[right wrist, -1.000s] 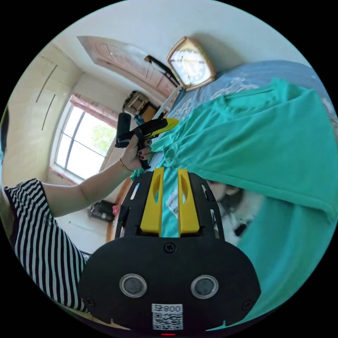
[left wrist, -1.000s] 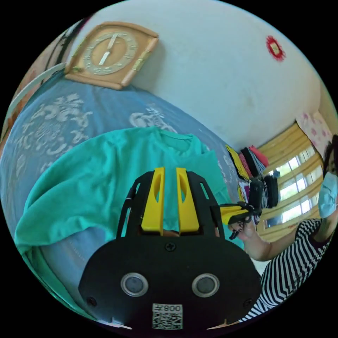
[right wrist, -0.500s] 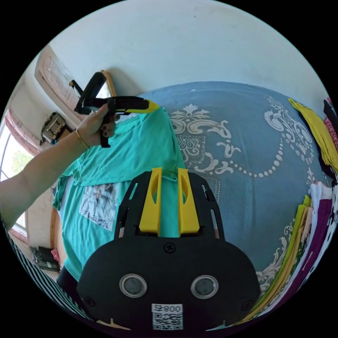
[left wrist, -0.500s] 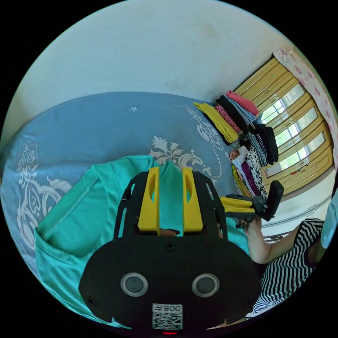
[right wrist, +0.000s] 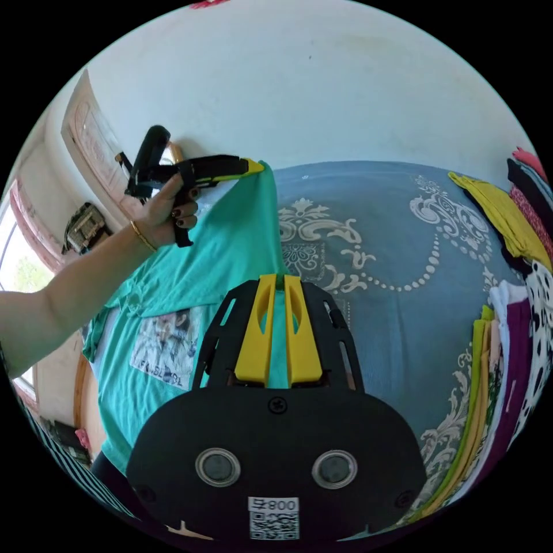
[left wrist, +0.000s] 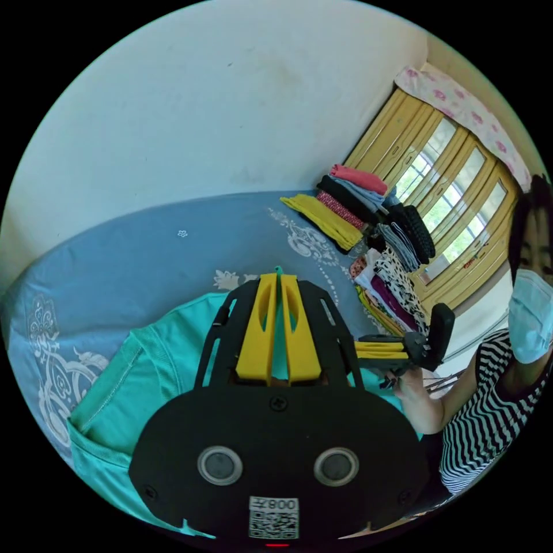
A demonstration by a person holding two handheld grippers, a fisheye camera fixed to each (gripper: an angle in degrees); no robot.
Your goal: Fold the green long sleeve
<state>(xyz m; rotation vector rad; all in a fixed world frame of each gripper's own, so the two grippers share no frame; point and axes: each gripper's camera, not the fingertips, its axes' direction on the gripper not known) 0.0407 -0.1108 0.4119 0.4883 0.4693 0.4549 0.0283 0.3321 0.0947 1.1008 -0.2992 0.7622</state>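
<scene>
Left gripper: raised on an outstretched arm, jaws pinching the green long sleeve at one edge. Right gripper: jaws closed on the same edge lower down. The garment hangs between them above the blue bedspread

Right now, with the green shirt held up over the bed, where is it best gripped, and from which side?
At the two corners of its upper edge, from above: the green shirt hangs from that taut edge. The left hand-held gripper and right hand-held gripper already pinch there.
</scene>
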